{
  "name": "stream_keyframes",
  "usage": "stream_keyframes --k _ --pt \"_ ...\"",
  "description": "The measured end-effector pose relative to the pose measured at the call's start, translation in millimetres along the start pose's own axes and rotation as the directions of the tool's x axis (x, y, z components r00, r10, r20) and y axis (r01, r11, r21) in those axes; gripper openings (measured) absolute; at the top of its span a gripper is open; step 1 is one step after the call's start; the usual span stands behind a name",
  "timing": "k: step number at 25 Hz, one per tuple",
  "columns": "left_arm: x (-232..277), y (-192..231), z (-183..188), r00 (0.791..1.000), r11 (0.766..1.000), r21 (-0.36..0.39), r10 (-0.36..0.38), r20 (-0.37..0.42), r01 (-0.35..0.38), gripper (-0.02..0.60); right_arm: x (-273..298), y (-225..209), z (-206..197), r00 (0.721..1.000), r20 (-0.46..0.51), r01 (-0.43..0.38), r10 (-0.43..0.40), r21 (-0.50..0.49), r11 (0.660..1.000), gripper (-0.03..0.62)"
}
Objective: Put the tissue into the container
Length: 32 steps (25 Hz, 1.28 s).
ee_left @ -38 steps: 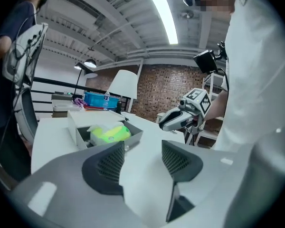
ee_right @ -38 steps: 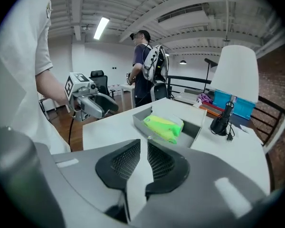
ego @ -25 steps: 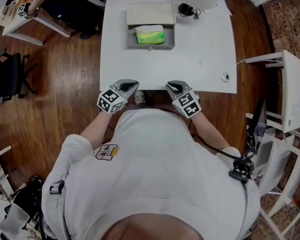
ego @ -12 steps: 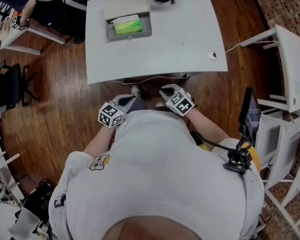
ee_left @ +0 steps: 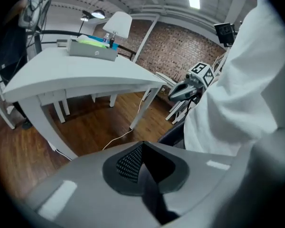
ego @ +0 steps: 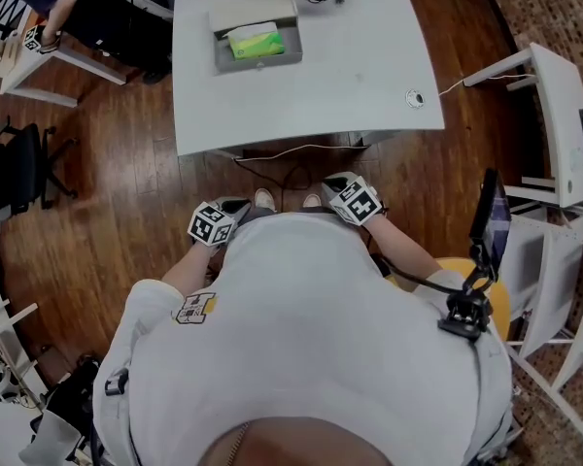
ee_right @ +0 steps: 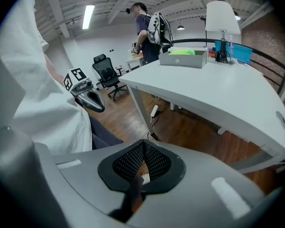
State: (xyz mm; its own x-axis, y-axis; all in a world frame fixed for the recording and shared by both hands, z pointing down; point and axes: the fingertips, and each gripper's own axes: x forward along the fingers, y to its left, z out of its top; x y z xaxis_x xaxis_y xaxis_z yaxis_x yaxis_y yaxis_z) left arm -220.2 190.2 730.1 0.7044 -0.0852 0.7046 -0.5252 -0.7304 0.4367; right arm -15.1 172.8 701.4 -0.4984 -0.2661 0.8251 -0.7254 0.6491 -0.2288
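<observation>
A green tissue pack (ego: 253, 40) lies in the grey container (ego: 260, 58) at the far side of the white table (ego: 350, 85). It also shows in the left gripper view as the tissue pack (ee_left: 92, 41) in the container (ee_left: 93, 51), and in the right gripper view as the tissue pack (ee_right: 182, 52) in the container (ee_right: 183, 59). Both grippers hang low by my body, well short of the table. My left gripper (ego: 239, 206) (ee_left: 141, 163) is shut and empty. My right gripper (ego: 331, 184) (ee_right: 141, 167) has just been closing and is shut, with nothing between its jaws.
A white lamp (ee_right: 222, 17) and dark items stand behind the container. A cable (ego: 282, 150) runs under the table's near edge. A white side desk (ego: 554, 115) is at the right, a black office chair (ego: 19, 168) at the left. A person with a backpack (ee_right: 151, 28) stands beyond.
Both grippers have drawn back from the table's near edge toward my body and dropped lower. The table now lies farther from them.
</observation>
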Motion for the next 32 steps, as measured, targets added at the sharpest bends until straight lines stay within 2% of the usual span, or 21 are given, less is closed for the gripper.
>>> stream_keyframes --k 4,15,26,32 --pt "-10.5 5.6 -21.3 1.000 0.999 -0.042 -0.008 -0.005 0.008 0.000 5.9 8.2 8.5 1.000 0.003 0.014 -0.014 0.007 1.000 0.000" --pt "-17.7 13.1 -37.6 0.997 0.999 -0.019 -0.051 -0.053 0.050 0.000 8.7 24.2 15.5 0.999 -0.026 0.039 -0.039 -0.018 0.999 0.000" --pt "-30.4 30.1 -59.4 0.993 0.998 -0.026 -0.051 -0.106 0.048 0.000 2.1 22.8 18.0 0.996 -0.022 0.082 -0.082 -0.006 0.997 0.000" --pt "-29.6 32.1 -58.1 0.994 0.998 -0.030 -0.049 -0.101 0.046 0.000 1.8 18.1 23.4 0.995 -0.011 0.099 -0.100 -0.006 0.995 0.000"
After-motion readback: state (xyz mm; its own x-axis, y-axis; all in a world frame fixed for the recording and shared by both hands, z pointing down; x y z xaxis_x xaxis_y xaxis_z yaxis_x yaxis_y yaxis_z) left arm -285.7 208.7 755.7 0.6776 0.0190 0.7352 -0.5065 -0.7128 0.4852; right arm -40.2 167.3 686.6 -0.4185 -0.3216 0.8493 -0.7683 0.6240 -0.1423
